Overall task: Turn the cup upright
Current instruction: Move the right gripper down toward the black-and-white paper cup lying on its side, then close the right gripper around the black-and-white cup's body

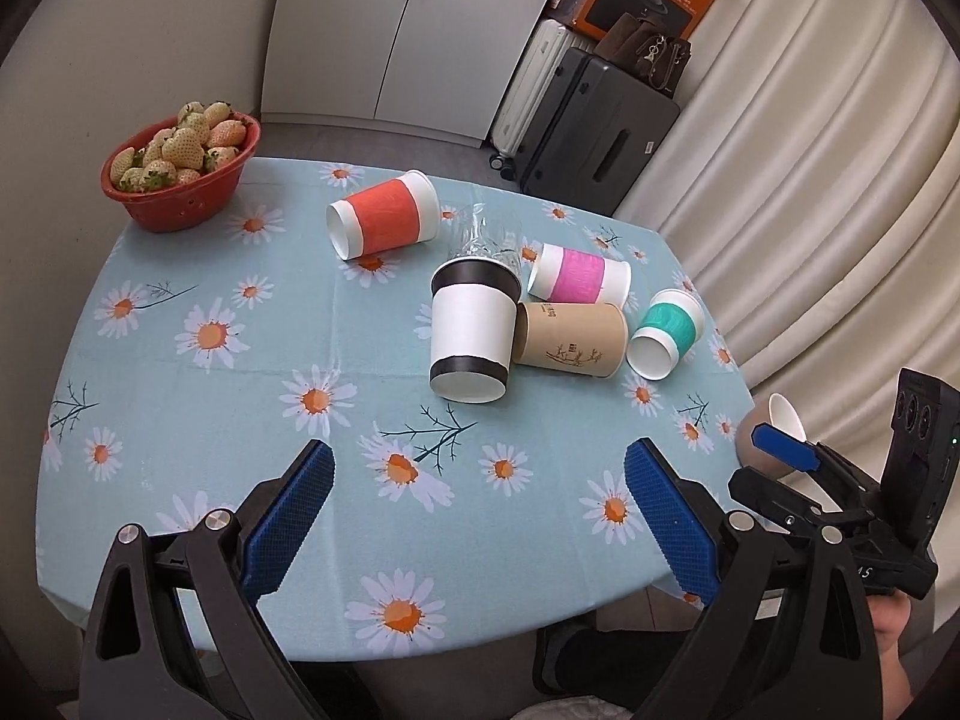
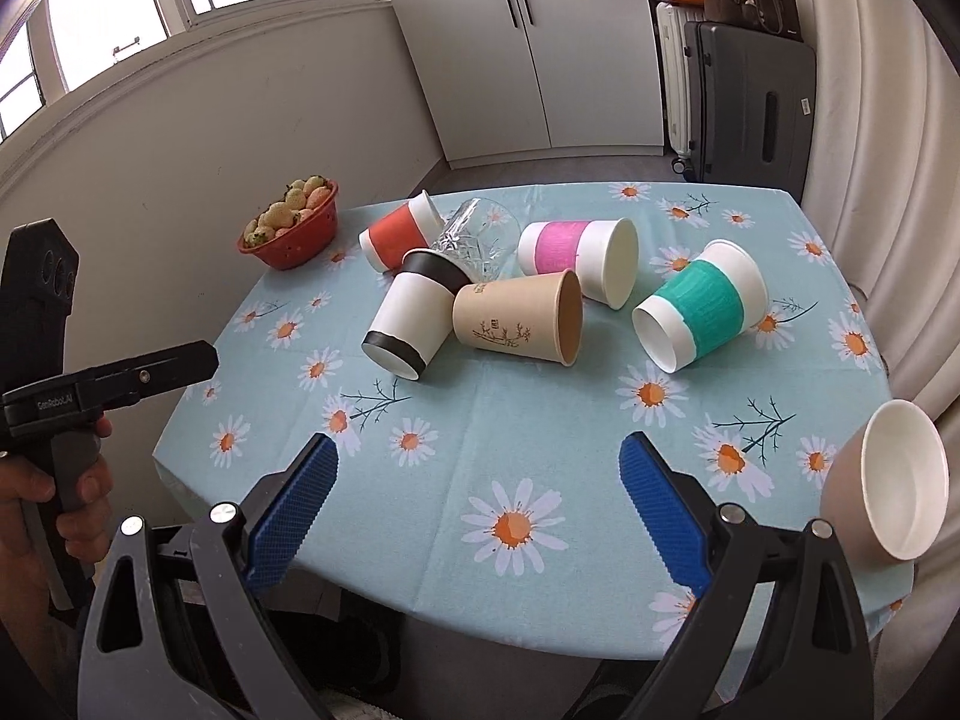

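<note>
Several cups lie on their sides on the flowered table [image 1: 210, 420]: a red-banded cup [image 1: 384, 216], a white cup with black bands [image 1: 474, 330], a kraft paper cup [image 1: 570, 339], a pink-banded cup [image 1: 579, 273], a teal-banded cup [image 1: 666, 333] and a clear glass [image 1: 480, 237]. A brown cup with white inside [image 2: 888, 489] lies at the table's right edge. My left gripper [image 1: 480, 510] is open and empty above the near table edge. My right gripper [image 2: 477, 507] is open and empty, the brown cup just right of its right finger.
A red bowl of pale strawberries [image 1: 180, 168] sits at the far left corner. Suitcases [image 1: 594, 138] and a box stand beyond the table. Curtains [image 1: 810, 180] hang on the right. The other gripper shows at each view's side.
</note>
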{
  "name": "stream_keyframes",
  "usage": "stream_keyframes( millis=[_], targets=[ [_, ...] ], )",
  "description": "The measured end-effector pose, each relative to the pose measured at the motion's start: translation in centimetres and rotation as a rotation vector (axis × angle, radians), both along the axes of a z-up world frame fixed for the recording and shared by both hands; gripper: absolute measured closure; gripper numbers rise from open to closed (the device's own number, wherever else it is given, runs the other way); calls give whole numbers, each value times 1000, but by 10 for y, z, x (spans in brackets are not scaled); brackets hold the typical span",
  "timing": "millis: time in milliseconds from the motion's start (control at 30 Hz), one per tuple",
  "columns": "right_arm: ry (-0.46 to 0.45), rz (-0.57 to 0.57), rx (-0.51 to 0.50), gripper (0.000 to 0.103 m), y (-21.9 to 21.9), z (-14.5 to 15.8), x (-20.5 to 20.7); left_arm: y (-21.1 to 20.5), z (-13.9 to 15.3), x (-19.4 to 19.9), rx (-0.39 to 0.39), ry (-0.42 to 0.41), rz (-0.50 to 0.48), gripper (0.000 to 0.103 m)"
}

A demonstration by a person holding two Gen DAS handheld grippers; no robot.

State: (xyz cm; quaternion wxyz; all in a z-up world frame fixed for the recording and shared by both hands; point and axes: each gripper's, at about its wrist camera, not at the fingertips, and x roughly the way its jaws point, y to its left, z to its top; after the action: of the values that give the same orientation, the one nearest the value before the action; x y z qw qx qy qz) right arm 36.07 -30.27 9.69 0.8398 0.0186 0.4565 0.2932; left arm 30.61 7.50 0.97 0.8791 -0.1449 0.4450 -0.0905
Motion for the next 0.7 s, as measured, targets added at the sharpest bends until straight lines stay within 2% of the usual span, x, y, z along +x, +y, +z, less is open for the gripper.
stream_keyframes(
  millis=[167, 333, 500, 700],
  targets=[
    [89, 7, 48, 9, 7, -10, 34, -1, -16, 53, 20, 63, -6, 9],
    [179, 31, 95, 14, 13, -19, 61, -4, -35, 99, -26, 151, -33, 9],
    [253, 60, 126, 17, 19, -31, 80, -4, -54, 131, -25, 223, -41, 9],
    [403, 104, 229, 27, 26, -50, 95, 2, -69, 150, -70, 272, -64, 12]
  ],
)
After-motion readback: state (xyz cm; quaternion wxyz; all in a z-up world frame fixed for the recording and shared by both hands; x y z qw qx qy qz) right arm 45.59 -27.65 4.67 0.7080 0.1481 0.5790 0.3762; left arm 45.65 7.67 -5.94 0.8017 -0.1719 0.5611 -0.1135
